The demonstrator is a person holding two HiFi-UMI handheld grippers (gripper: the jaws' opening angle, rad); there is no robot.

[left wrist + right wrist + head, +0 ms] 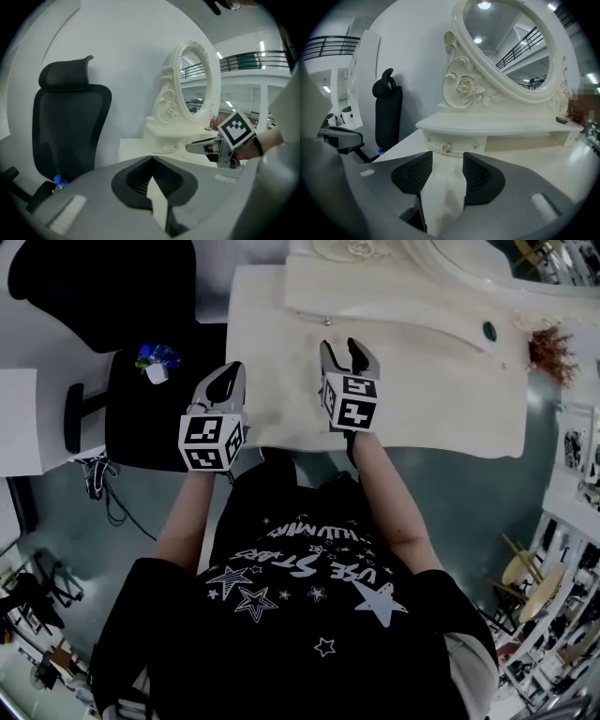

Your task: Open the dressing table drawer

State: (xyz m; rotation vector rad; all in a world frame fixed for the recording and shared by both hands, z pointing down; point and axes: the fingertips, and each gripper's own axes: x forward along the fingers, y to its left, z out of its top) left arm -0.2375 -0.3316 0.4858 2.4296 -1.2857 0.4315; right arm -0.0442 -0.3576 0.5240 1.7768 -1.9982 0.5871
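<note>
The cream dressing table (441, 399) stands in front of me, with an oval mirror (511, 51) on a raised shelf. A small drawer (457, 142) sits under that shelf, shut, with a round metal knob (447, 148), which is also visible from above (326, 322). My right gripper (447, 158) is open over the tabletop, its jaws in line with the knob and a short way from it, empty. My left gripper (228, 381) hangs at the table's left edge, shut on nothing (151, 158). The right gripper's fingers (204, 147) show in the left gripper view.
A black office chair (70, 122) stands left of the table, with a blue-capped bottle (155, 357) on its seat. A small dark object (561, 120) lies on the shelf's right end, near a reddish tuft (548, 348). A white desk (19, 418) is at far left.
</note>
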